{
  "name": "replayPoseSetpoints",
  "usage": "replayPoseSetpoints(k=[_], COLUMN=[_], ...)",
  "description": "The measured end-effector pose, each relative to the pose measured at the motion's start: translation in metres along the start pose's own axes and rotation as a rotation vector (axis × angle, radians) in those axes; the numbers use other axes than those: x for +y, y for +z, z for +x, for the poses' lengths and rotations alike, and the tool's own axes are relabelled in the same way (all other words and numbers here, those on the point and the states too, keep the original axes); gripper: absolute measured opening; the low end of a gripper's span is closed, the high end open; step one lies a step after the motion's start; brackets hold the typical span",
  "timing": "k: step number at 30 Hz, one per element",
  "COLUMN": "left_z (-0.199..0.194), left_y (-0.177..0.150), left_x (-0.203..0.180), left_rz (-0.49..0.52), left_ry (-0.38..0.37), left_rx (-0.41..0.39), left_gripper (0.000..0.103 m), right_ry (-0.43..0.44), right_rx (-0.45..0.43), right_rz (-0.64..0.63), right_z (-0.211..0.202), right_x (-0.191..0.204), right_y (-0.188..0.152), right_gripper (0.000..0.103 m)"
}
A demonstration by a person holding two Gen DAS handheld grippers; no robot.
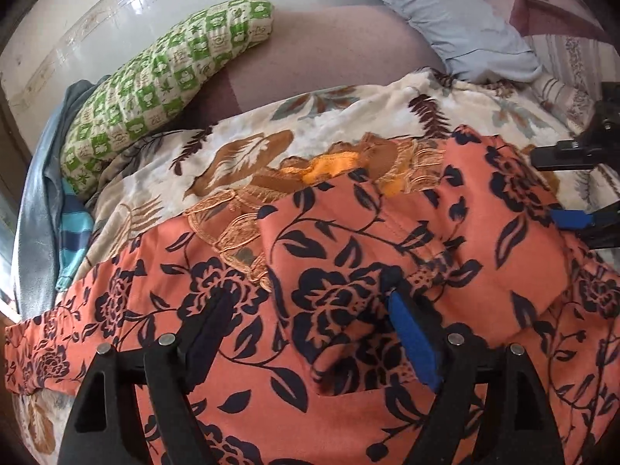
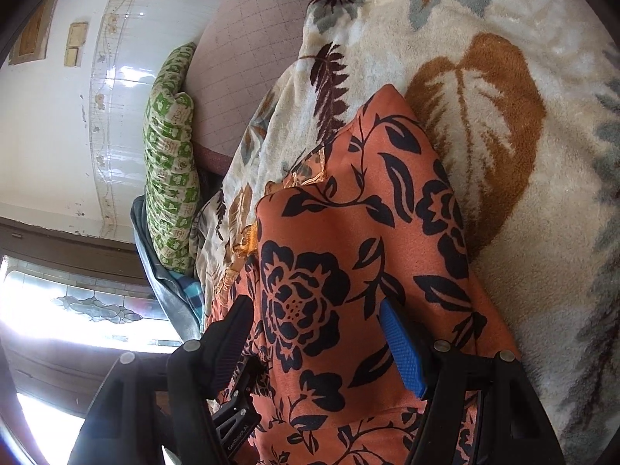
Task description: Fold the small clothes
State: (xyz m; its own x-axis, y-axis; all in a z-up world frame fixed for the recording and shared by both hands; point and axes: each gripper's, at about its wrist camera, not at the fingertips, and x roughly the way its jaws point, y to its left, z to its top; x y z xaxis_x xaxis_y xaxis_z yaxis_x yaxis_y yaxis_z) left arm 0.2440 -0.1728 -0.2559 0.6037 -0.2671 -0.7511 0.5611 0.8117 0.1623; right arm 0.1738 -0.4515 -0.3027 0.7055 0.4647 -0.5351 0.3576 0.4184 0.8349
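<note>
The left tongs (image 1: pixel 306 302) stand wide apart over the orange garment printed with black roses and leaves (image 1: pixel 348 271), their black and blue pads clear of the cloth and nothing gripped between them. The right tongs (image 2: pixel 316 310) also gape, hovering above a folded part of the same garment with a big black rose lying between the fingers; the pads do not pinch it. In the left wrist view the right tongs show at the right edge, above the garment's far fold. The garment lies spread on a cream plush blanket with brown and grey leaf shapes (image 2: pixel 503 77), which covers the bed. An orange lace-trimmed piece of cloth (image 1: pixel 333 166) pokes out from under the garment's upper edge. Beyond it lie a long green-and-white checked bolster pillow (image 1: pixel 162 77), a pale blue pillow (image 1: pixel 457 15) and a bare mauve quilted mattress (image 1: pixel 329 46). Blue-grey and turquoise-striped clothes (image 1: pixel 66 224) are heaped at the bed's left edge, beside a glossy white tiled wall (image 2: pixel 58 135).
</note>
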Motion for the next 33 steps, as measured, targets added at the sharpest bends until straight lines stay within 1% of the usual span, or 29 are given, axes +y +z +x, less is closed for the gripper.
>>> replayPoseSetpoints(k=[4, 6, 7, 9, 11, 13, 14, 16, 18, 19, 20, 21, 23, 25, 26, 28, 31, 33], left_z=[-0.01, -0.01, -0.007, 0.003, 0.012, 0.016, 0.018, 0.018, 0.018, 0.019, 0.02, 0.021, 0.022, 0.02, 0.019, 0.015, 0.005, -0.003], left_y=[-0.002, -0.004, -0.006, -0.008, -0.01, -0.011, -0.011, -0.011, -0.009, -0.008, -0.008, -0.007, -0.006, -0.004, -0.004, -0.003, -0.002, -0.003], left_x=[-0.002, -0.004, -0.005, -0.004, -0.001, 0.003, 0.003, 0.005, 0.008, 0.01, 0.012, 0.013, 0.015, 0.014, 0.015, 0.02, 0.035, 0.05], left_rz=[0.026, 0.046, 0.056, 0.066, 0.056, 0.042, 0.043, 0.033, 0.011, 0.002, -0.006, -0.018, -0.041, -0.044, -0.045, -0.077, -0.144, -0.202], left_ry=[-0.088, -0.096, -0.088, -0.05, -0.03, -0.027, -0.013, 0.006, 0.019, 0.025, 0.026, 0.013, -0.03, -0.029, -0.026, -0.04, -0.04, -0.044], left_rx=[-0.004, 0.009, 0.021, 0.055, 0.081, 0.09, 0.093, 0.083, 0.071, 0.066, 0.067, 0.071, 0.072, 0.064, 0.056, 0.045, 0.024, 0.01], left_gripper=[0.083, 0.083, 0.083, 0.083, 0.083, 0.083, 0.084, 0.085, 0.083, 0.08, 0.072, 0.066, 0.042, 0.034, 0.027, 0.017, 0.013, 0.012], right_ry=[0.008, 0.01, 0.012, 0.016, 0.018, 0.021, 0.021, 0.02, 0.019, 0.018, 0.018, 0.017, 0.017, 0.015, 0.013, 0.008, -0.003, -0.01], right_rx=[0.008, 0.009, 0.009, 0.009, 0.009, 0.011, 0.012, 0.014, 0.014, 0.014, 0.014, 0.013, 0.013, 0.012, 0.011, 0.008, 0.004, 0.002], right_rz=[-0.001, 0.001, 0.004, 0.006, 0.008, 0.008, 0.007, 0.005, 0.005, 0.003, 0.002, 0.001, 0.002, 0.002, 0.003, 0.006, 0.012, 0.008], right_z=[-0.001, -0.002, -0.002, -0.004, -0.004, -0.004, -0.005, -0.004, -0.003, -0.003, -0.004, -0.004, -0.004, -0.003, -0.003, -0.003, -0.001, 0.001], right_x=[-0.002, -0.004, -0.005, -0.008, -0.008, -0.009, -0.011, -0.011, -0.011, -0.011, -0.012, -0.012, -0.012, -0.012, -0.011, -0.011, -0.008, -0.004], right_y=[0.001, 0.002, 0.003, 0.004, 0.004, 0.004, 0.004, 0.004, 0.004, 0.004, 0.003, 0.003, 0.003, 0.003, 0.003, 0.003, 0.004, 0.004], right_gripper=[0.07, 0.07, 0.07, 0.07, 0.07, 0.07, 0.07, 0.07, 0.07, 0.07, 0.07, 0.07, 0.07, 0.07, 0.07, 0.07, 0.07, 0.07])
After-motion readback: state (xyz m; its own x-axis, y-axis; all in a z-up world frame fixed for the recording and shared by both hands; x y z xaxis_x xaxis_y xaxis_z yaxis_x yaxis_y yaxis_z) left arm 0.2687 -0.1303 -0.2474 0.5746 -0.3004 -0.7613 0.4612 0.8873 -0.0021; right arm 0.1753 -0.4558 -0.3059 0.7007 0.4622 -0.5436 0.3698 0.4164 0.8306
